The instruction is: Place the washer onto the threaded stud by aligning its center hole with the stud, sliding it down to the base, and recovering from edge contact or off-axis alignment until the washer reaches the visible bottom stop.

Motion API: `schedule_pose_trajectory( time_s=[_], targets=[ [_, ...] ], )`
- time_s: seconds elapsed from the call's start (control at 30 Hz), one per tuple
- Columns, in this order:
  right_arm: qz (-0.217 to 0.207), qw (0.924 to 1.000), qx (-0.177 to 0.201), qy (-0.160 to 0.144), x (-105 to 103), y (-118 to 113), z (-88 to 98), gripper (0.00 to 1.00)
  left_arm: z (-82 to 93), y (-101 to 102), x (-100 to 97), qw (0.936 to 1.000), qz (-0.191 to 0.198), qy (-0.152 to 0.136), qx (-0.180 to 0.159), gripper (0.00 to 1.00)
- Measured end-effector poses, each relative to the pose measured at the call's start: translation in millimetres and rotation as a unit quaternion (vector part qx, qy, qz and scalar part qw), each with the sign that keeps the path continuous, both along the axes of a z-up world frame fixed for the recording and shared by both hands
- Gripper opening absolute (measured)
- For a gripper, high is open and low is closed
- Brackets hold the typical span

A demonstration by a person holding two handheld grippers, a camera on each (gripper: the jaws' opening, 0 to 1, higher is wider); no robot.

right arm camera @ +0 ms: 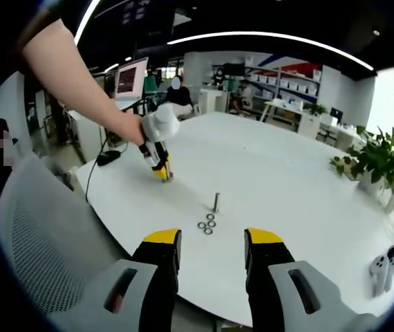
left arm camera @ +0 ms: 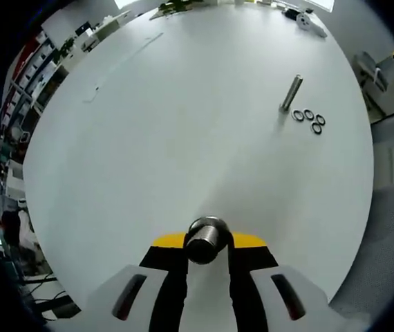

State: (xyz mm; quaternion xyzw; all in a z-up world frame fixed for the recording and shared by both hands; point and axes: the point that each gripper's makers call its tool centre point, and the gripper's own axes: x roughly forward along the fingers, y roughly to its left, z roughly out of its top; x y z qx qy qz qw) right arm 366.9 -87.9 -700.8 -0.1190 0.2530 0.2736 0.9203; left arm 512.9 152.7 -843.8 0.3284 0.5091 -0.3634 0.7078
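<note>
Presently, the left gripper [left arm camera: 207, 259] is clamped on a dark metal cylindrical stud [left arm camera: 206, 239], seen end-on at lower centre of the left gripper view, its yellow-tipped jaws pressed to either side of it. In the right gripper view the same gripper [right arm camera: 164, 173] appears at centre left, held in a person's hand and reaching down to the round white table [right arm camera: 287, 173].

The right gripper [right arm camera: 211, 243] stands with its jaws apart and holds nothing, at lower centre of the right gripper view, above the table's near edge.

A second, upright grey metal stud [right arm camera: 216, 201] stands at centre frame there; it shows as a slanted rod [left arm camera: 291, 93] at upper right of the left gripper view. Three small dark ring washers [right arm camera: 207, 225] lie flat on the table just beside its base, apart from it; they appear as a cluster [left arm camera: 309, 119] at upper right of the left gripper view. None is threaded on.

Assessment: no washer has been picked up. Risks from here:
- thin, flat washers may slip from the jaw tips or skate across the smooth table;
- closely grouped washers may be knocked or lifted together;
- a tilted washer would catch on the stud's top edge or threads;
- a sideways push could topple the free-standing stud.
</note>
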Motion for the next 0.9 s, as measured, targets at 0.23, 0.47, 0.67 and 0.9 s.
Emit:
schedule_pose_trajectory(
  time_s=[0.23,0.47,0.67,0.9],
  targets=[
    [0.001,1.0,-0.001,0.001,-0.2,0.1,-0.6,0.39,4.7,-2.7,-2.9,0.9999,-0.004,-0.01,-0.006,0.21],
    [0.002,1.0,-0.002,0.002,-0.4,0.2,-0.7,0.39,20.3,-0.6,-0.1,0.999,0.018,-0.032,-0.025,0.25],
    [0.004,1.0,0.001,0.0,-0.4,1.5,-0.1,0.39,45.8,-0.2,-2.5,0.9941,0.058,-0.064,-0.066,0.28],
    [0.007,1.0,0.005,0.0,-0.9,2.2,0.6,0.37,63.0,-2.4,-21.8,0.9856,0.084,-0.097,-0.11,0.28]
  ],
)
